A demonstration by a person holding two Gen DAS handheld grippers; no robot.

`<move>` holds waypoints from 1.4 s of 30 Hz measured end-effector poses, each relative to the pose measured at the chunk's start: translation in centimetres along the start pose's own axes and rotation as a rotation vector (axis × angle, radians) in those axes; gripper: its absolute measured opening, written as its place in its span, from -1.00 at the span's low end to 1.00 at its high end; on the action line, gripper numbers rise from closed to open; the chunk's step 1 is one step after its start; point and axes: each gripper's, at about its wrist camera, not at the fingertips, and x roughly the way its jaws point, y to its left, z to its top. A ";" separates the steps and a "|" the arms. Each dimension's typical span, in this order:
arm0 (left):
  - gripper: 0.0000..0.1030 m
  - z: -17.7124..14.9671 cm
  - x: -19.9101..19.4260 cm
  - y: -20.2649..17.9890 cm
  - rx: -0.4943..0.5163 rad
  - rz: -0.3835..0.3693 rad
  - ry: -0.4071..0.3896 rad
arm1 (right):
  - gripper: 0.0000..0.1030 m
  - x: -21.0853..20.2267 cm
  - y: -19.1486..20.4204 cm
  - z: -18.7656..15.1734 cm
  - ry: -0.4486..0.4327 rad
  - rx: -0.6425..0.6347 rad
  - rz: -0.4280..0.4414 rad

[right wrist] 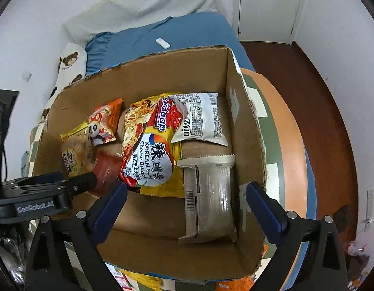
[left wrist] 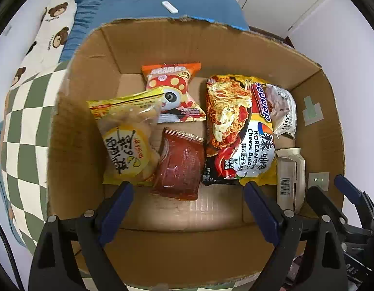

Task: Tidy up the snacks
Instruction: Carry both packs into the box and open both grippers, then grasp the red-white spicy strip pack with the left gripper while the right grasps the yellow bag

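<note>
Inside the cardboard box [left wrist: 85, 111], walled on all sides, snacks run from yellow bag [left wrist: 125, 145] past red pouch [left wrist: 179, 167] and noodle packet [left wrist: 238, 131] to clear pack [right wrist: 211, 194], bare floor nearest both wide-open, empty grippers, left gripper [left wrist: 189, 194] and right gripper [right wrist: 187, 194].

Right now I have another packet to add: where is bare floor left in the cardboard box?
Bare floor lies along the cardboard box's near wall, before the red pouch, and between the noodle packet and clear package. Elsewhere packets crowd the floor.
</note>
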 end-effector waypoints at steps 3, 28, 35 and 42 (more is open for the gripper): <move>0.81 -0.7 -1.0 0.4 -0.005 -0.003 -0.025 | 0.94 -0.5 0.3 -0.4 0.009 -0.010 -0.003; 0.81 -8.0 -13.5 -0.9 0.058 0.018 -0.346 | 0.94 -11.6 1.4 -5.5 -0.194 -0.045 -0.002; 0.81 -12.2 -13.6 1.0 0.030 0.059 -0.363 | 0.94 -13.8 0.8 -8.6 -0.213 -0.023 0.077; 0.81 -16.7 -3.7 4.5 -0.069 0.067 -0.113 | 0.47 -5.3 1.0 -12.4 -0.021 0.042 0.152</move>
